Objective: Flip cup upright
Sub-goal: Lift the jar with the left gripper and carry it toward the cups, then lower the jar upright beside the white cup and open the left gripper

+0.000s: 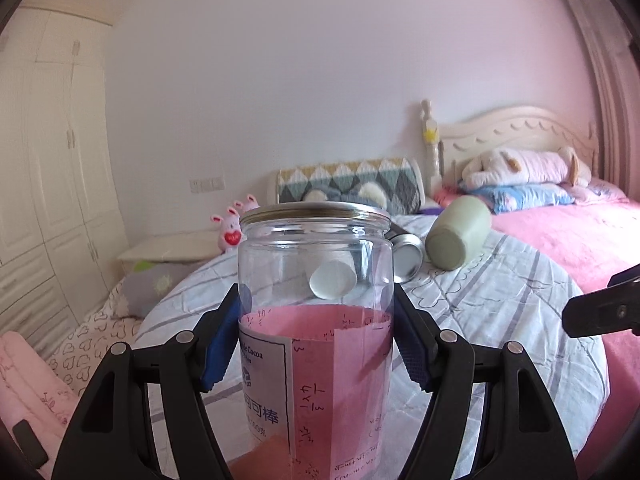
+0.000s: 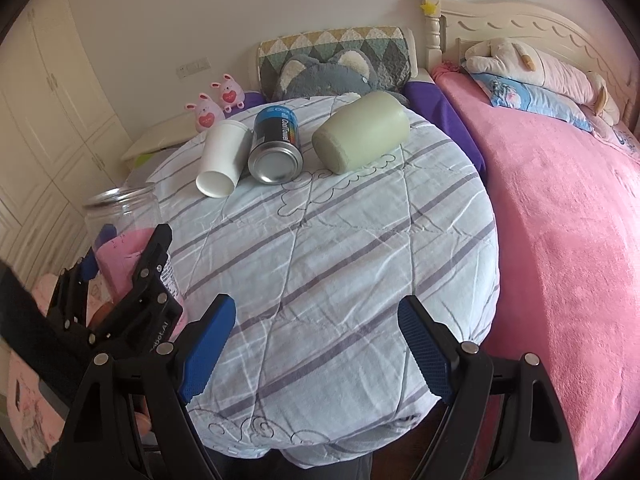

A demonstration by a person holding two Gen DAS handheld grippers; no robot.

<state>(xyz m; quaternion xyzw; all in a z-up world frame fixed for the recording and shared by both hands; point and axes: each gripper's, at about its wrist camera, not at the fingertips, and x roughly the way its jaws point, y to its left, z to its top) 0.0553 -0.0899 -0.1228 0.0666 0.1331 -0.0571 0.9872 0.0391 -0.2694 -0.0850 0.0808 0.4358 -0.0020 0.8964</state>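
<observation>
My left gripper (image 1: 316, 336) is shut on a clear plastic jar (image 1: 316, 280) with a pink paper inside; the jar stands upright with its metal-rimmed mouth up. It also shows in the right wrist view (image 2: 124, 216) at the table's left edge, with the left gripper (image 2: 132, 276) around it. A white paper cup (image 2: 222, 158), a blue metal can (image 2: 276, 146) and a green cup (image 2: 360, 136) lie on their sides at the far part of the table (image 2: 340, 260). My right gripper (image 2: 316, 344) is open and empty above the table's near part.
The round table wears a striped quilted cloth. A pink bed (image 2: 560, 200) with pillows and plush toys is to the right. A grey plush and patterned cushion (image 2: 332, 64) sit behind the table. White wardrobes (image 1: 52, 184) stand at left.
</observation>
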